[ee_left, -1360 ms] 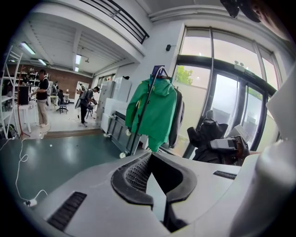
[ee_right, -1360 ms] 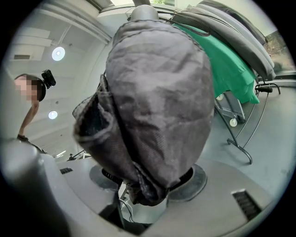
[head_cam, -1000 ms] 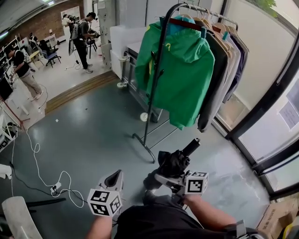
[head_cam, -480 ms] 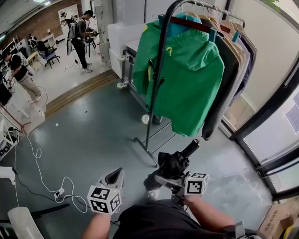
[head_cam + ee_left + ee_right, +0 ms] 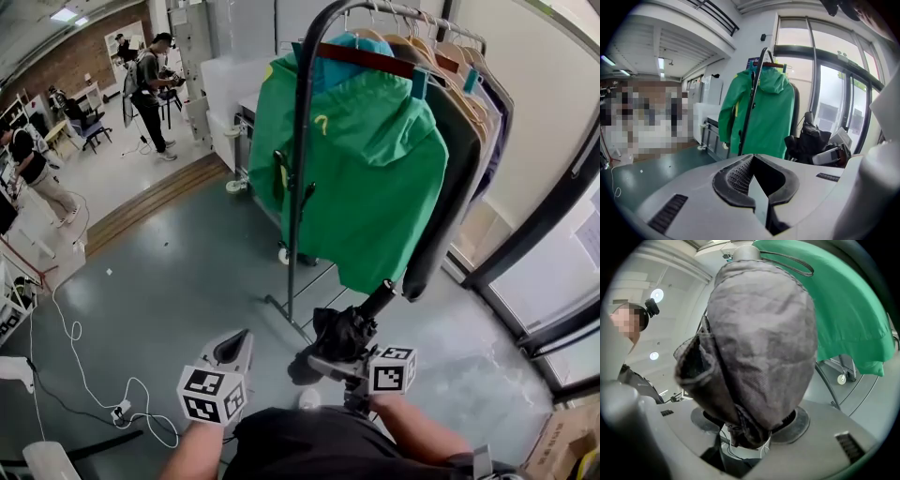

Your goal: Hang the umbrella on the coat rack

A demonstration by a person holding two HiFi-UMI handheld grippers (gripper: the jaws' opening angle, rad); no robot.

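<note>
A folded black umbrella (image 5: 349,328) sits between the jaws of my right gripper (image 5: 330,354), which is shut on its bunched canopy. Its handle (image 5: 380,300) points up toward the rack. In the right gripper view the dark fabric (image 5: 759,343) fills the frame above the jaws, and the strap loops at the top. The coat rack's black pole (image 5: 298,187) stands just ahead, with a green jacket (image 5: 366,178) and darker coats on hangers. My left gripper (image 5: 230,349) hovers empty at the lower left, jaws together (image 5: 752,161). From there I see the rack (image 5: 750,108) and the umbrella (image 5: 808,140).
The rack's wheeled base (image 5: 281,305) spreads over the grey floor. A white cable (image 5: 75,319) trails at the left. People (image 5: 145,89) stand far back. Glass doors with dark frames (image 5: 534,234) run along the right, and a cardboard box (image 5: 562,441) sits at the bottom right.
The rack and jackets have grown larger and nearer in the head view. Both grippers have moved toward the rack, the right one still gripping the umbrella.
</note>
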